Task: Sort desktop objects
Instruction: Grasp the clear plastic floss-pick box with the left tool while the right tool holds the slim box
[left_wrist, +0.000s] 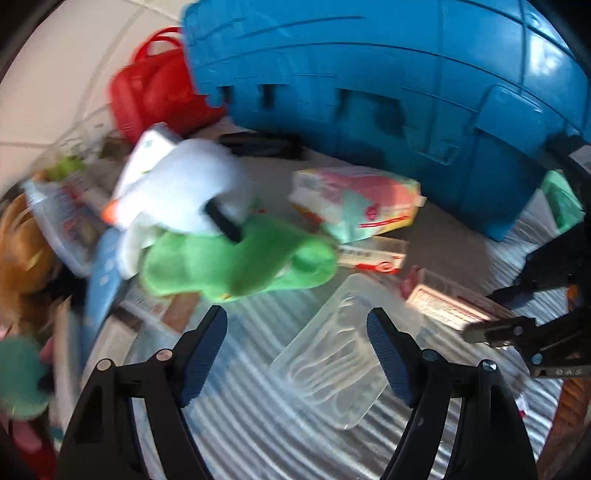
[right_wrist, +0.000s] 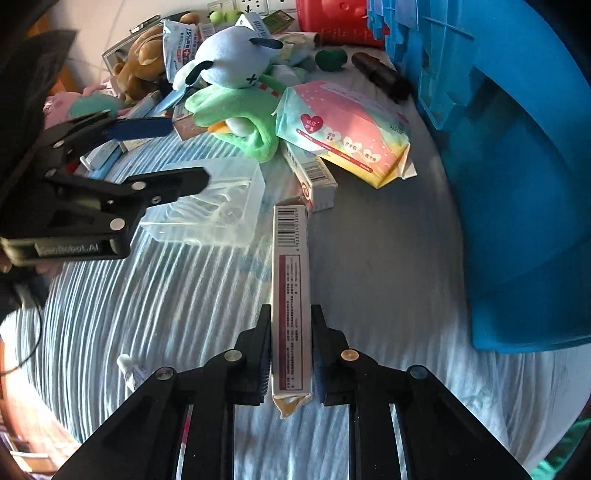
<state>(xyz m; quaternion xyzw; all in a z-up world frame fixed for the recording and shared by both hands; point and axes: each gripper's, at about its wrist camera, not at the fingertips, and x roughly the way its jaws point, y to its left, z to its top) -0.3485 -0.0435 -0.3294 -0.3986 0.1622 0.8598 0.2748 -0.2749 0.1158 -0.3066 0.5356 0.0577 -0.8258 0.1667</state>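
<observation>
My right gripper (right_wrist: 290, 321) is shut on a long white and maroon carton (right_wrist: 290, 280) with a barcode and holds it above the striped cloth. The carton also shows at the right of the left wrist view (left_wrist: 448, 304), with the right gripper (left_wrist: 480, 334) on it. My left gripper (left_wrist: 297, 323) is open and empty above a clear plastic box (left_wrist: 332, 363) of floss picks. In the right wrist view the left gripper (right_wrist: 188, 155) hovers over that box (right_wrist: 221, 206). A white and green plush (left_wrist: 207, 229) lies beyond it.
A large blue bin (left_wrist: 388, 92) stands at the back right, with a red basket (left_wrist: 155, 88) behind it. A pink tissue pack (right_wrist: 343, 129), small cartons (right_wrist: 312, 173), a brown plush (right_wrist: 140, 62) and wipes lie in the pile. A small tube (right_wrist: 129, 369) lies on the cloth.
</observation>
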